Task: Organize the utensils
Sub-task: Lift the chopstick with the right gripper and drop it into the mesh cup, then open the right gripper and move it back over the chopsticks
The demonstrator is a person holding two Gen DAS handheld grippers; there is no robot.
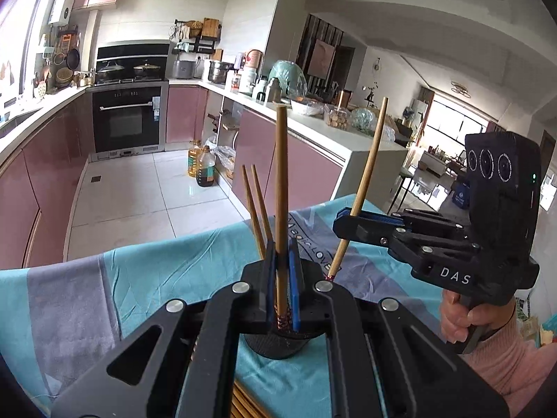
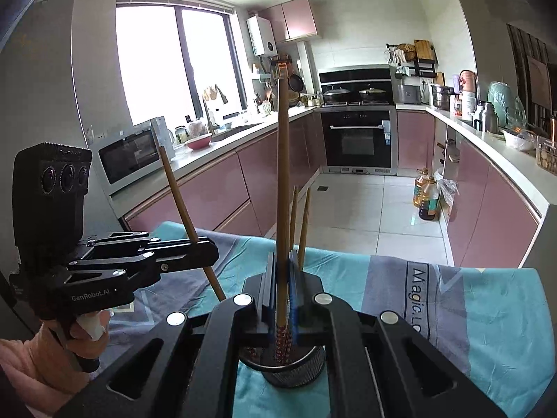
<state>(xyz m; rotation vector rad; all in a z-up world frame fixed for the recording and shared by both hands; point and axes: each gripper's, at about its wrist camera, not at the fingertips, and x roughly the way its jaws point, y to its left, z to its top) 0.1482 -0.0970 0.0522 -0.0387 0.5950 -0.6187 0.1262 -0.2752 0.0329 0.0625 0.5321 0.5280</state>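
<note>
Left gripper (image 1: 282, 278) fingers squeezed one long brown wooden chopstick (image 1: 281, 188) above round black mesh cup (image 1: 278, 346); right gripper (image 2: 282, 292) fingers squeezed another wooden chopstick (image 2: 282, 181).

Both wrist views look closely, perhaps slightly downward, sharing the holder (image 1: 278, 343).

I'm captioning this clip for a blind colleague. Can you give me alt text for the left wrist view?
The left gripper pinches one upright wooden chopstick above a black mesh cup holding two more chopsticks. To its right, the right gripper clamps another, tilted chopstick. Beneath lies a teal and grey cloth; a kitchen is behind.
</note>
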